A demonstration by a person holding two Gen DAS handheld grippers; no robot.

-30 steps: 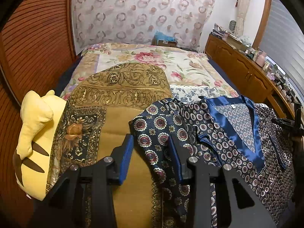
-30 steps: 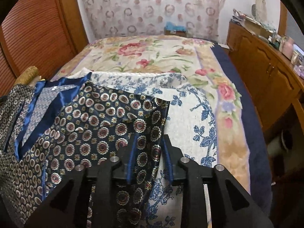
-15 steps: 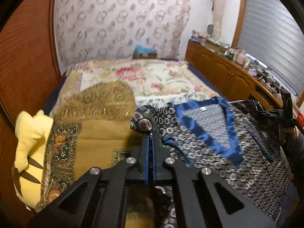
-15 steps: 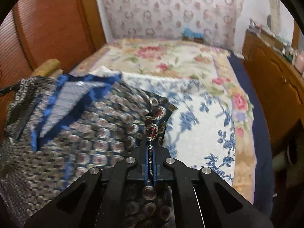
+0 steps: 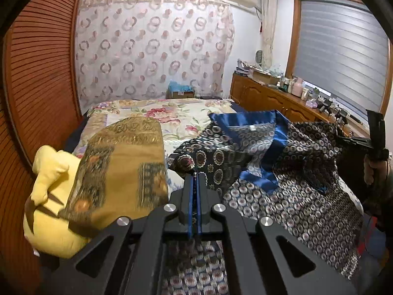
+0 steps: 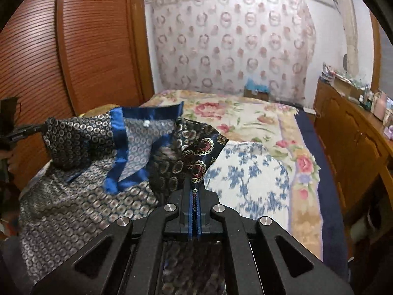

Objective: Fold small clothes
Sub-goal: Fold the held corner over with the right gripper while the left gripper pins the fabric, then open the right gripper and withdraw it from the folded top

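From my left gripper (image 5: pixel 195 179), the garment (image 5: pixel 282 172) lies on the bed (image 5: pixel 172 108), spreading ahead and to the right. A folded cloth (image 5: pixel 122 162) lies left of the garment, draped over a plush toy (image 5: pixel 49 172) at the bed's left edge. A cabinet (image 5: pixel 270 98) runs along the bed's right side. A box (image 5: pixel 180 93) sits behind the bed. My right gripper (image 6: pixel 195 191) meets the garment's right edge.

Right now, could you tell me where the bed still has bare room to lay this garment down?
Free: the floral bedspread beyond the patterned pyjama top, up to the cardboard box, and the blue-and-white cloth beside the right gripper. Crowded: the side by the left gripper, with the gold patterned cushion and yellow plush.
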